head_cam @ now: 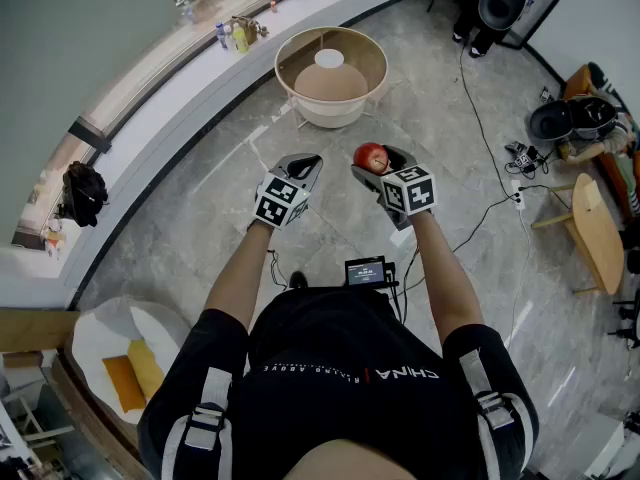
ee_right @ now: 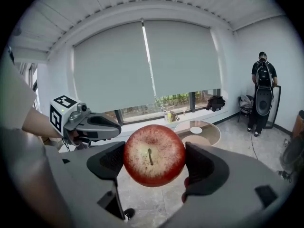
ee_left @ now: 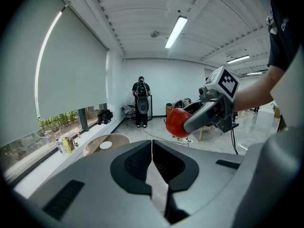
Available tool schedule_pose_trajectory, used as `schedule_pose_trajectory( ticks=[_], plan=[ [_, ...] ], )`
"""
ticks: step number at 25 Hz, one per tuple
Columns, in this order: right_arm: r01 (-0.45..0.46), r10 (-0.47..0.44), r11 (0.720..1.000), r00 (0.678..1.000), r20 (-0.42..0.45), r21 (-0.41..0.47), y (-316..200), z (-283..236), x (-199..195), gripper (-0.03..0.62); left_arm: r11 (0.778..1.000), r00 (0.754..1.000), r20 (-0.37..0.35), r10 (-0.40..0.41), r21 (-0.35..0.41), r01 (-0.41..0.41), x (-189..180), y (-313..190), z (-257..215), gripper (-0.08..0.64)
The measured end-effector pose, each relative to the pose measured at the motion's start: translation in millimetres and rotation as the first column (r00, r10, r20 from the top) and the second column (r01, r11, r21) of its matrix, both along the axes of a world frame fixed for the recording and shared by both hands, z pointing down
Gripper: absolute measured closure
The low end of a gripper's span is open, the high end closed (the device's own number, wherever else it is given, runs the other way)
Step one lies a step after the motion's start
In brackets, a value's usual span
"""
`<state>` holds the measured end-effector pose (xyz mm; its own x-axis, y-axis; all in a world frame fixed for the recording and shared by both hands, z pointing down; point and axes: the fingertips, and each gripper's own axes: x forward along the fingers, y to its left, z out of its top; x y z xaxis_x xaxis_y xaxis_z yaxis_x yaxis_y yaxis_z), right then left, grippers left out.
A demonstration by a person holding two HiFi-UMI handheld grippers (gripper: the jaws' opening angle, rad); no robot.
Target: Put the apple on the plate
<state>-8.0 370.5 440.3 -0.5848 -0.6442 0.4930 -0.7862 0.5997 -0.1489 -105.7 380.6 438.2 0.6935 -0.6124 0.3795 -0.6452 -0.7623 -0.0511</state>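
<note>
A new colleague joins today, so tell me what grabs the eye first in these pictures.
The red apple is clamped in the right tool, in mid-air in front of the person. Beside it, the left tool is shut and empty. Ahead on the floor stands a round table bearing a white plate.

The apple [head_cam: 371,156] sits in right claw [head_cam: 380,164], plate [head_cam: 329,58] on table [head_cam: 297,52] beyond.

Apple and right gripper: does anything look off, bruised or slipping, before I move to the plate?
Nothing stands out. The right gripper holds the apple squarely, stem toward its camera, skin unbroken with only natural speckling. The plate lies flat and empty on the round table.
</note>
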Motion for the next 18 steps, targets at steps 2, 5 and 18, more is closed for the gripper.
schedule_pose_trajectory(
  ticks=[2,5,18],
  plan=[
    [0.003,-0.003,1.0,1.0,-0.004,0.0,5.1,0.5,-0.2,0.206,1.0,1.0,-0.021,0.008,0.004,-0.008,1.4,3.8,-2.5,0.538],
    [0.01,-0.01,1.0,1.0,-0.015,0.006,6.9,-1.6,-1.1,0.206,1.0,1.0,-0.023,0.008,0.012,-0.007,2.6,4.4,-4.0,0.538],
    [0.026,-0.026,0.999,1.0,0.0,0.029,11.9,-7.0,-9.0,0.206,0.999,1.0,-0.014,0.0,0.032,0.0,-3.3,5.3,-9.2,0.538]
  ],
)
